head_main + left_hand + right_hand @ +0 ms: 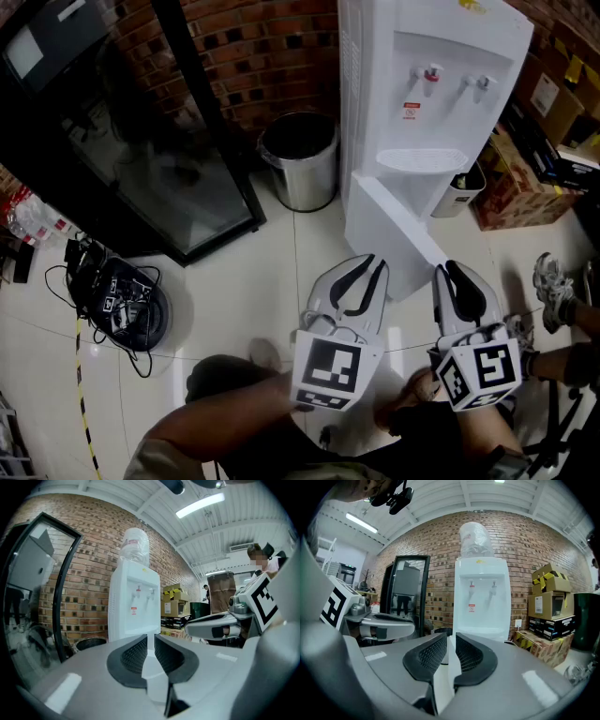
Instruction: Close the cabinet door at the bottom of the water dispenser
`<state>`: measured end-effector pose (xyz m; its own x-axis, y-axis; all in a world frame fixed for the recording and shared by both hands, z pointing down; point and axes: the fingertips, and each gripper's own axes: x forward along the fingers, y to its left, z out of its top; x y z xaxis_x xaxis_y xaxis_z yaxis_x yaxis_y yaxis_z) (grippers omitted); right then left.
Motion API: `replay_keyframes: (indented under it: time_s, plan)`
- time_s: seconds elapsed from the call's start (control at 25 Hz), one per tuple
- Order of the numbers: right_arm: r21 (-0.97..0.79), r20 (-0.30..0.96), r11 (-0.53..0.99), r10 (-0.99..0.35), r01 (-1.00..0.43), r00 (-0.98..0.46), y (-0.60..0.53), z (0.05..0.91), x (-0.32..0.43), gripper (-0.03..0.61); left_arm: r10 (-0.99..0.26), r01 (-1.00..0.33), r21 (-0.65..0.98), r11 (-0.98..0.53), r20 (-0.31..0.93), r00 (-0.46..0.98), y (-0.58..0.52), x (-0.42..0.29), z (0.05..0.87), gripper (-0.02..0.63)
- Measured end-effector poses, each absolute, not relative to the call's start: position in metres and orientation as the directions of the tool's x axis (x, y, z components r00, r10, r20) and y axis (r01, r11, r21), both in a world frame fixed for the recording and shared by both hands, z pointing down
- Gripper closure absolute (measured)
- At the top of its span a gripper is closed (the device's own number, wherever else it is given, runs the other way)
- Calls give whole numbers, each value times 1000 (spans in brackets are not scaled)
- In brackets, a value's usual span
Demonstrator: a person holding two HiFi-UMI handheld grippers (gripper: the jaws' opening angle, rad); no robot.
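Note:
The white water dispenser (412, 103) stands against the brick wall, with a bottle on top (135, 545). Its bottom cabinet door (398, 225) stands open, swung out over the floor towards me. My left gripper (371, 264) hangs just left of the door's outer end, shut and holding nothing. The right gripper (451, 272) is level with the door's free edge, just to its right, also shut and holding nothing. In the left gripper view the dispenser (133, 606) rises straight beyond the jaws, as it does in the right gripper view (482, 597). The jaws hide the door there.
A steel waste bin (300, 159) stands left of the dispenser, and a black glass-door cooler (159, 141) further left. A tangle of cables (122, 305) lies on the tiled floor. Cardboard boxes (525, 178) and a small white bin (461, 192) are at the right. A person's shoe (553, 286) is nearby.

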<state>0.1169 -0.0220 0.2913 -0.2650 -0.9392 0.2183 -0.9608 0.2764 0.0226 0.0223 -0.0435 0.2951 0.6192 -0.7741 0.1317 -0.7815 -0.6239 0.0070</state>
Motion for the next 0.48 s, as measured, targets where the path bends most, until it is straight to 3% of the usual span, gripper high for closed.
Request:
replay_keyframes:
  time_s: [0.48]
  plan:
    - [84, 320, 314, -907, -946, -273, -57, 324, 119, 499, -769, -781, 35, -623, 151, 621, -81, 37, 307, 571]
